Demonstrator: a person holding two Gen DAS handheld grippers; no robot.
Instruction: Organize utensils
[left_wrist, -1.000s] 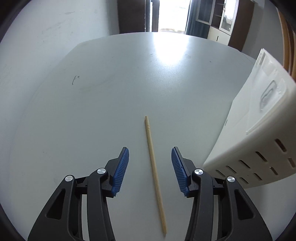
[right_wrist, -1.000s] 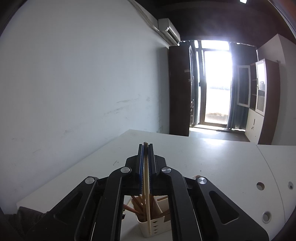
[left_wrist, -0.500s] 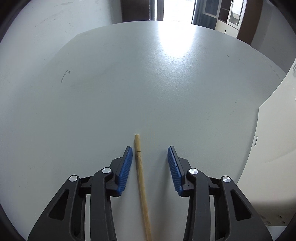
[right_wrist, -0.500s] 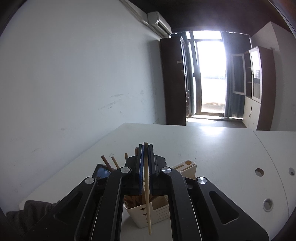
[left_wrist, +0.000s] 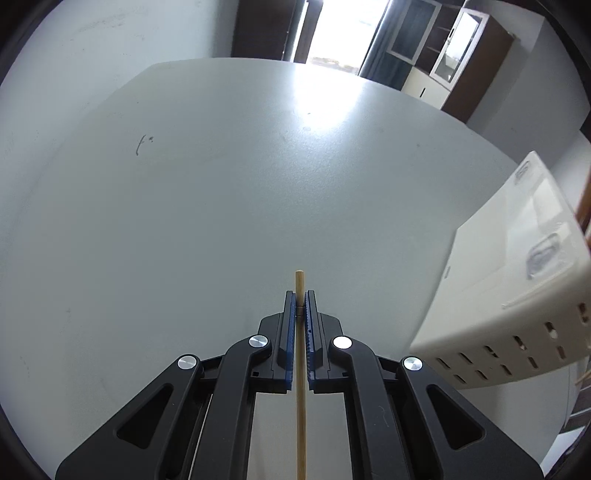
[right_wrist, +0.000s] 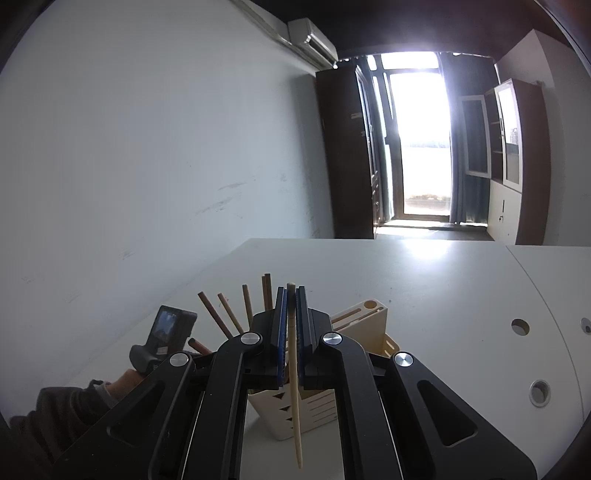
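In the left wrist view my left gripper (left_wrist: 300, 295) is shut on a pale wooden chopstick (left_wrist: 301, 398) that runs back between the blue pads, its end just past the tips, over the white table (left_wrist: 184, 221). The cream utensil holder (left_wrist: 517, 295) stands to its right. In the right wrist view my right gripper (right_wrist: 291, 291) is shut on a cream chopstick (right_wrist: 294, 387) that hangs down in front of the cream holder (right_wrist: 362, 325). Several brown chopsticks (right_wrist: 225, 314) stand in the holder.
The person's left hand and the left gripper's handle (right_wrist: 162, 339) show left of the holder. The white table (right_wrist: 443, 288) has round holes (right_wrist: 520, 326) at the right. A wall runs along the table's left side; a door and cabinets stand at the back.
My left gripper has shut on the chopstick and lifted it off the table. My right gripper has come down closer to the holder with its chopstick.
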